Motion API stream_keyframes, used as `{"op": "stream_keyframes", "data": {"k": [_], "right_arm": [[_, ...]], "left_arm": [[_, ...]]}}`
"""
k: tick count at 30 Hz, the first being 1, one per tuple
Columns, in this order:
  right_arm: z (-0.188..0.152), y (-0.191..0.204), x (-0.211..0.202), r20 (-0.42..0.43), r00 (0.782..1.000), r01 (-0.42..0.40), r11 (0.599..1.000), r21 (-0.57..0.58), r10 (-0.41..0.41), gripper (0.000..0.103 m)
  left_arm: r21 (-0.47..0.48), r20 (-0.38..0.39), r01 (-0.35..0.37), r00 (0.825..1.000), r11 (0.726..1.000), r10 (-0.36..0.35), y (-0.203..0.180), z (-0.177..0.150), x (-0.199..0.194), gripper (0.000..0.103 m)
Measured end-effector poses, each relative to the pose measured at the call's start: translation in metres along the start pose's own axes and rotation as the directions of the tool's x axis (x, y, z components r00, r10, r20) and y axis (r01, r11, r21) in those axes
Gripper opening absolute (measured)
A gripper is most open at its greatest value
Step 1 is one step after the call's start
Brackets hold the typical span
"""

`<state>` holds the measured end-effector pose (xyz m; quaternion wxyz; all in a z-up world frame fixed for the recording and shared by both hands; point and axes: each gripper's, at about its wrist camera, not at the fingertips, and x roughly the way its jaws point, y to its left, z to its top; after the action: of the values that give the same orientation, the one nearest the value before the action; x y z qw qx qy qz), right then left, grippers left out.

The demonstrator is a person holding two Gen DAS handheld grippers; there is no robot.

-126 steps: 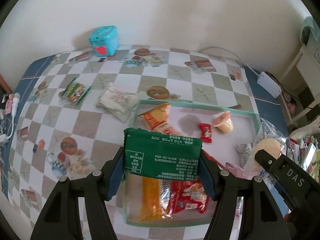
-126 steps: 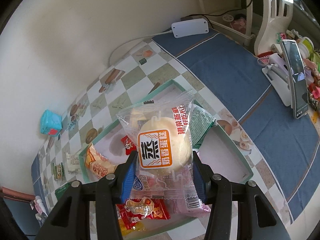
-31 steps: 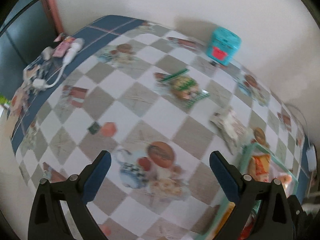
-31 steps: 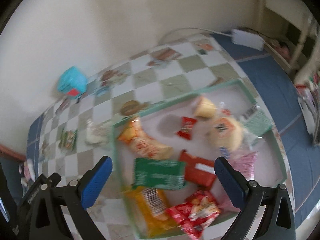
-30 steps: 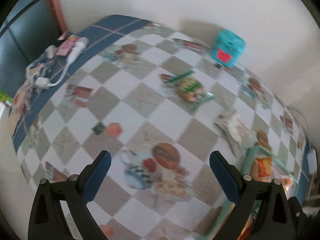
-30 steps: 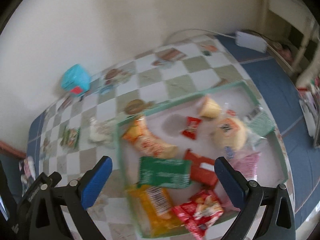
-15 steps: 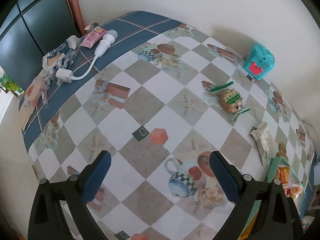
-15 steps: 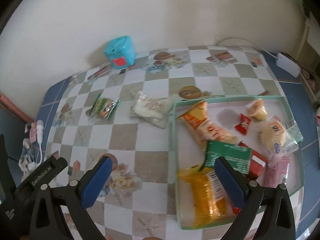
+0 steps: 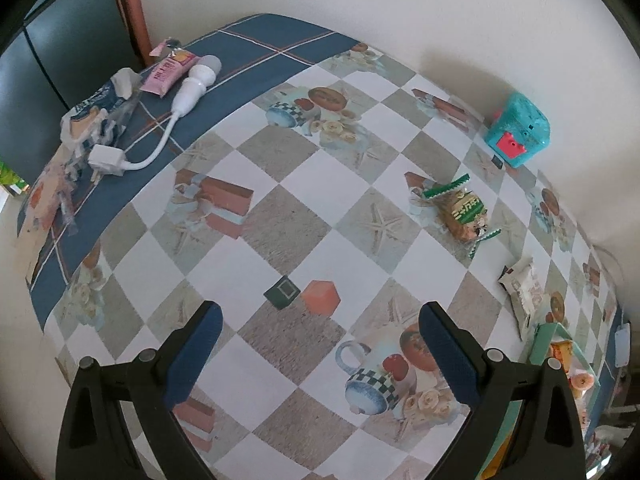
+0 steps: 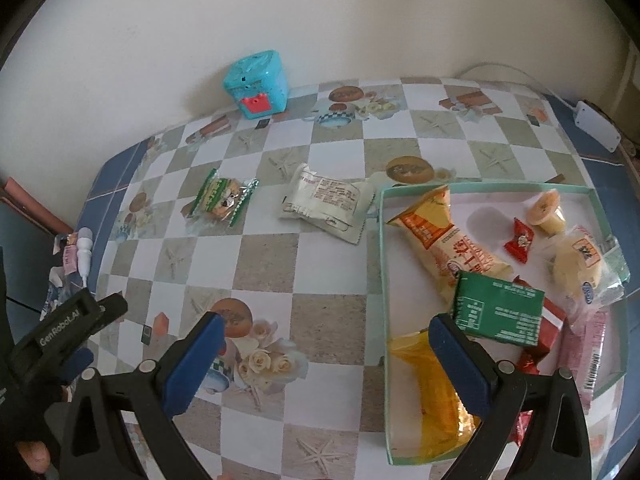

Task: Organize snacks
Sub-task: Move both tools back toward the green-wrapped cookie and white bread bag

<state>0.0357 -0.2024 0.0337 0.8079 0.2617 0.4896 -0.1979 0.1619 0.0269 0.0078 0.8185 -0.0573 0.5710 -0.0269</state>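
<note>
A worktop (image 10: 260,264) under a checkered oilcloth printed with cups, roses and starfish runs up to a plain pale wall. Most of the tidying looks done: right of the right gripper (image 10: 328,356), partly behind its right finger, the mint-rimmed tray (image 10: 382,264) already holds a green packet (image 10: 500,312), a yellow pouch (image 10: 432,384), an orange-and-cream bar (image 10: 452,244), a wrapped bun (image 10: 580,264), a small red candy (image 10: 519,239), a jelly cup (image 10: 546,208) and red and pink packs.

Two snacks remain on the cloth, well ahead of those fingers: a white sachet (image 10: 326,202) just left of the tray and a green-edged biscuit pack (image 10: 222,196) further left. The teal box (image 10: 258,84) by the wall looks like no snack.

Both grippers are spread wide and empty; the left gripper (image 9: 320,352) hovers over bare cloth, the biscuit pack (image 9: 460,212) ahead to its right.

The left gripper's body reads "GenRoboAI"; the packet printing is too small to read.
</note>
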Motion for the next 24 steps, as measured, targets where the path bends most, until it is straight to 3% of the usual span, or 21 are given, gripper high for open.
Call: {"op": "stream_keyframes", "data": {"k": [3,5,10,14,19,22,24], "right_arm": [[0.007,0.001,-0.003,0.015,1.000,-0.016,1.000,0.002,0.016,0.103],[0.015,0.003,-0.003,0.017,1.000,-0.009,1.000,-0.004,0.009,0.103],[0.038,0.009,-0.005,0.024,1.000,-0.019,0.999,-0.036,0.020,0.103],[0.057,0.012,-0.002,0.036,0.999,0.001,0.997,-0.076,0.002,0.103],[0.078,0.018,0.017,-0.023,1.000,-0.003,0.989,-0.146,-0.001,0.103],[0.088,0.021,0.033,-0.062,0.998,-0.016,0.986,-0.163,0.006,0.103],[0.092,0.022,0.044,-0.083,0.996,-0.006,0.984,-0.176,-0.009,0.103]], "left_arm": [[0.031,0.005,0.045,0.999,0.999,-0.045,-0.005,0.005,0.001,0.099],[0.083,-0.033,0.070,0.997,0.994,-0.067,-0.010,0.008,0.008,0.099],[0.097,-0.051,0.044,0.998,0.994,-0.039,-0.008,0.025,0.016,0.099],[0.187,-0.023,0.011,1.000,0.982,-0.007,-0.020,0.041,0.013,0.099],[0.325,-0.033,0.005,0.999,0.946,0.006,-0.044,0.052,0.017,0.099],[0.330,-0.083,0.065,0.996,0.942,-0.040,-0.057,0.060,0.027,0.099],[0.336,-0.087,0.057,0.996,0.940,-0.029,-0.067,0.065,0.036,0.099]]}}
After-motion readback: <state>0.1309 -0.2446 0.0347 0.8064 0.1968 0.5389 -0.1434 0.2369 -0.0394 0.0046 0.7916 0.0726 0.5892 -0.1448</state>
